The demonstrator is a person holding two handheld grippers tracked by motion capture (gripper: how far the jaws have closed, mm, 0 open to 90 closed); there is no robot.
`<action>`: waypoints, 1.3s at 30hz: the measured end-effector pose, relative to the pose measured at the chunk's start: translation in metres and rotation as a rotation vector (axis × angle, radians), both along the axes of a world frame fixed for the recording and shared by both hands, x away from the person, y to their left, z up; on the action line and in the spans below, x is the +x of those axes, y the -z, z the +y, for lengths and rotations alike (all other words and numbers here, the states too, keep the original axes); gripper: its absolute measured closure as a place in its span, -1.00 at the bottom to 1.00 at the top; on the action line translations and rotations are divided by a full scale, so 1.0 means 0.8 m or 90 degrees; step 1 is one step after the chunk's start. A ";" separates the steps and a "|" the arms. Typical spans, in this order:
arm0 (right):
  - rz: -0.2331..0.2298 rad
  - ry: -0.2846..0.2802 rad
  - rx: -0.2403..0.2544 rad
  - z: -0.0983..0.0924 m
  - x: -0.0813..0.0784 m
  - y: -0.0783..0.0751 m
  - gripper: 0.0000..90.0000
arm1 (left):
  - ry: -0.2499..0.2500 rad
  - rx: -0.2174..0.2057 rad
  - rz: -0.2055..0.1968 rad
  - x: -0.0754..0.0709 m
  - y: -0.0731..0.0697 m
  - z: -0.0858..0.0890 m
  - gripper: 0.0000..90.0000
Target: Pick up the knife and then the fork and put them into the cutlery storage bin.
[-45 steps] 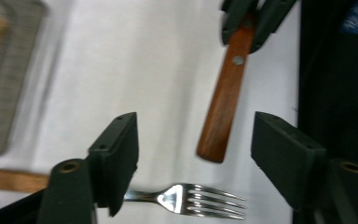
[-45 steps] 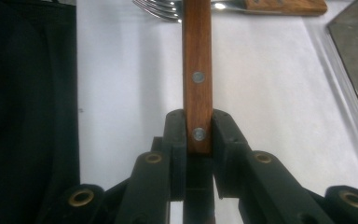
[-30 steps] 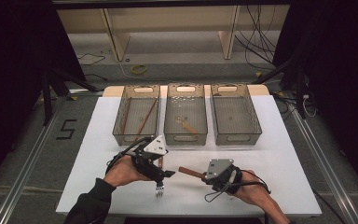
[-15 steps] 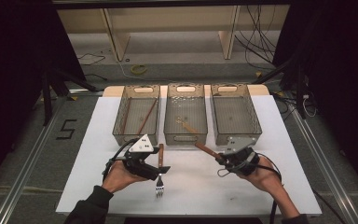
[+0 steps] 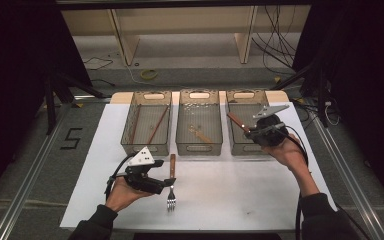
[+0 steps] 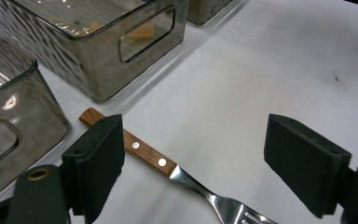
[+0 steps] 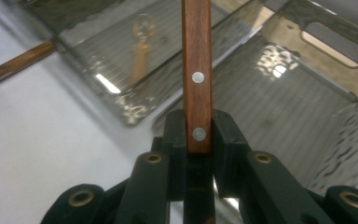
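Observation:
A fork (image 5: 171, 186) with a riveted wooden handle lies on the white table, tines toward the near edge. My left gripper (image 5: 166, 181) is low over it and open. In the left gripper view the fork (image 6: 168, 165) runs between the wide-apart jaws of the left gripper (image 6: 214, 172), its handle passing by the left pad. My right gripper (image 5: 252, 132) is raised over the right bin (image 5: 240, 148) and is shut on a wooden-handled utensil (image 5: 236, 121). In the right gripper view the riveted handle (image 7: 196, 70) rises from the right gripper (image 7: 198, 135); its working end is hidden.
Three smoky clear bins stand in a row at the table's far side. The left bin (image 5: 126, 142) holds long wooden sticks, and the middle bin (image 5: 198, 148) holds a small wooden utensil. Dark stands and cables lie beyond the table edges.
The right hand has carried the wooden-handled utensil up and away from the near middle of the table to above the right bin. The left gripper has sunk slightly toward the fork.

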State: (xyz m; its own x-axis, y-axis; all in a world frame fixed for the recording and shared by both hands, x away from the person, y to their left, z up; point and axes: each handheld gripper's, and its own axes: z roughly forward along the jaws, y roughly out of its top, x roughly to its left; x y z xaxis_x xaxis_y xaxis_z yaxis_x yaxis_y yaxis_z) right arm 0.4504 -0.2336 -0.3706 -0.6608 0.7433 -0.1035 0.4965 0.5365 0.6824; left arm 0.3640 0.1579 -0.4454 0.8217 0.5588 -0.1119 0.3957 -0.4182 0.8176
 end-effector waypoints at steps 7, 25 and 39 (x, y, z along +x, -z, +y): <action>0.012 0.050 0.001 -0.004 0.044 -0.001 0.73 | -0.005 -0.002 0.006 -0.001 0.004 0.005 -0.56; 0.040 0.139 -0.030 -0.013 0.116 0.006 0.73 | -0.004 -0.009 0.006 -0.004 0.006 0.007 -0.56; 0.067 0.157 -0.043 -0.005 0.132 0.022 0.73 | -0.003 -0.009 0.008 -0.005 0.007 0.006 -0.56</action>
